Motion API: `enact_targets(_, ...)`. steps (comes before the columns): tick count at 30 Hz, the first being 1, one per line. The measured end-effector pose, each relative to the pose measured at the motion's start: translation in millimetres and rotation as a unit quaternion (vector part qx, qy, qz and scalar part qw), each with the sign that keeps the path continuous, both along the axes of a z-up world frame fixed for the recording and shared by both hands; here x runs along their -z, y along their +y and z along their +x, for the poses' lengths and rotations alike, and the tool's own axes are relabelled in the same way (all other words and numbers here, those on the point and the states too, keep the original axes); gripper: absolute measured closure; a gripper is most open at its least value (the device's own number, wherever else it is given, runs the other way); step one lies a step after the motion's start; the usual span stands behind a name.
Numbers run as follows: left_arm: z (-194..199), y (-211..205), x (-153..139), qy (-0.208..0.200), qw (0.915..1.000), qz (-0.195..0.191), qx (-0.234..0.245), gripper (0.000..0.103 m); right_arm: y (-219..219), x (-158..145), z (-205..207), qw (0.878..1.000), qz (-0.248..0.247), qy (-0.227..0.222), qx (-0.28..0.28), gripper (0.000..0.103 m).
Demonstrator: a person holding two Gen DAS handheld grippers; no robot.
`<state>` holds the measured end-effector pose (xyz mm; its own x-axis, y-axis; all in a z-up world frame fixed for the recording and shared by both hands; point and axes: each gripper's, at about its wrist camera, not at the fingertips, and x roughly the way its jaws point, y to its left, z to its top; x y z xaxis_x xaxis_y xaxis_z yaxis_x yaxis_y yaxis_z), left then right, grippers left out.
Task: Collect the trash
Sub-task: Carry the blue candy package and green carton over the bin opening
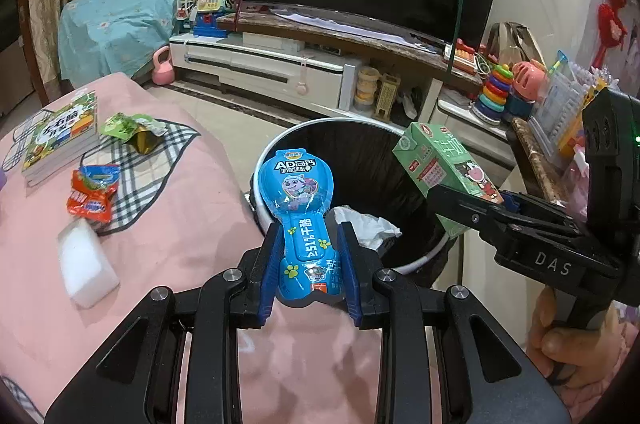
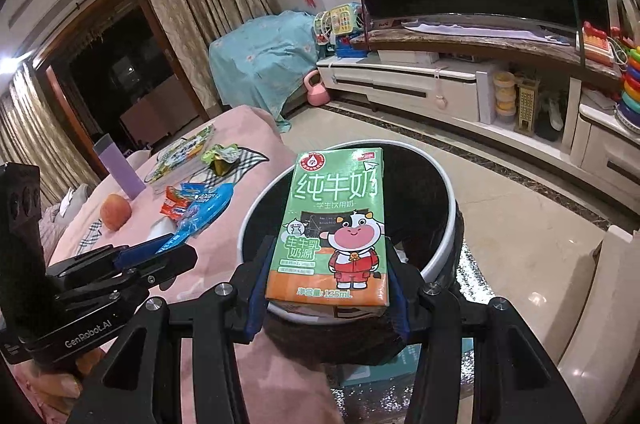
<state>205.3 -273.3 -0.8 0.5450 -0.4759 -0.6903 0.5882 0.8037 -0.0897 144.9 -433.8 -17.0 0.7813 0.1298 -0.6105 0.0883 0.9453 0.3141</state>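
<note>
Left tool (image 1: 308, 256) grips a blue wrapper (image 1: 298, 192), held at the near rim of the bin (image 1: 412, 264). Right tool (image 2: 326, 288) clamps a green carton (image 2: 336, 224) upright over the bin's opening. Crumpled tissue (image 1: 368, 228) lies inside the bin. A red wrapper (image 1: 94, 196) and green wrapper (image 1: 132, 130) lie on the pink tabletop (image 1: 180, 216) left of the bin.

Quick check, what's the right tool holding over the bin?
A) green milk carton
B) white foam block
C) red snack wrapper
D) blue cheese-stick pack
A: the right tool is shut on the green milk carton, held above the bin; the blue pack is in the left tool instead.
</note>
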Motion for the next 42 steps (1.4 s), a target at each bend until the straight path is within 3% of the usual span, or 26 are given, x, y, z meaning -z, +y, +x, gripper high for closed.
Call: enact_targets(42, 30, -37, 18, 0.028, 0.9992, 0.024, 0.011, 0.076, -24, 10, 39, 0.999, -0.011, 0.038, -0.013, 0.053)
